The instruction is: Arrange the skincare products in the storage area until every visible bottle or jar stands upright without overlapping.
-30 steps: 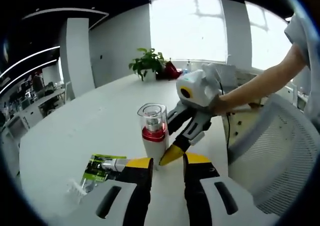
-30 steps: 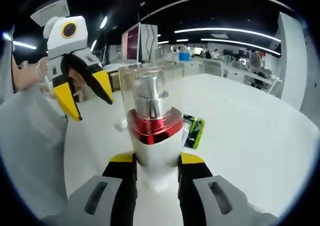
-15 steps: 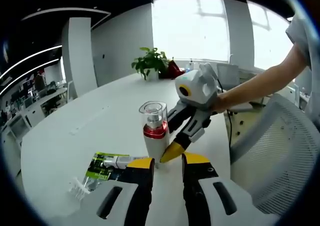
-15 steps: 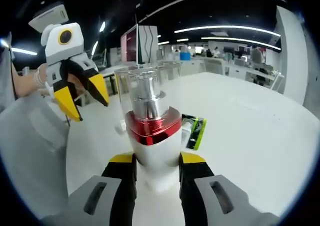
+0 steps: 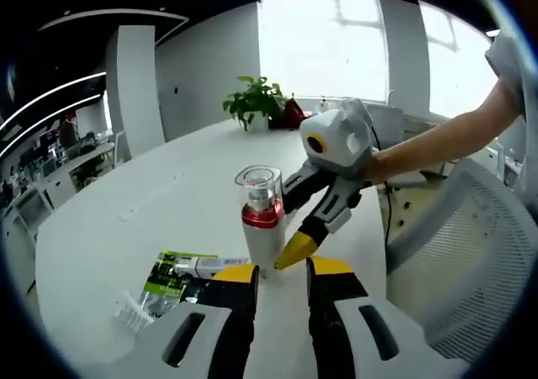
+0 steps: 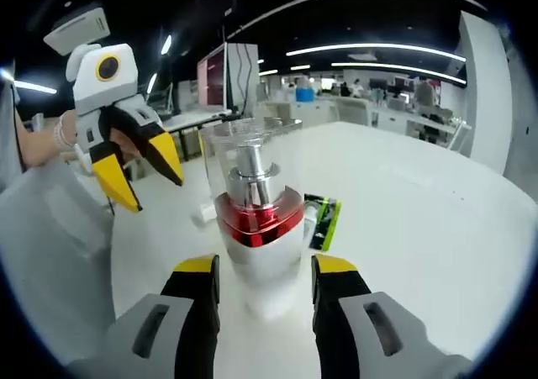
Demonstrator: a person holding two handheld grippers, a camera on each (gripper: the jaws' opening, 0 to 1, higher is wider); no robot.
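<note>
A white pump bottle (image 5: 262, 228) with a red collar and clear cap stands upright on the white table (image 5: 126, 219). My right gripper (image 6: 265, 265) is open, one jaw on each side of the bottle's (image 6: 259, 228) base with a thin gap to it. It enters the left gripper view from the right, its yellow fingertip (image 5: 294, 249) beside the bottle. My left gripper (image 5: 282, 270) is open and holds nothing, just short of the bottle; in the right gripper view the left gripper (image 6: 147, 186) hangs at the upper left. A green sachet (image 5: 178, 276) with a white tube lies flat nearby.
A crumpled clear wrapper (image 5: 130, 312) lies beside the sachet. A mesh office chair (image 5: 471, 253) stands at the table's right edge. A potted plant (image 5: 252, 106) sits at the far end. A person's forearm (image 5: 437, 139) reaches in behind the right gripper.
The right gripper's jaws have parted from the bottle and drawn back a little, leaving it standing by itself. The left gripper has hardly moved.
</note>
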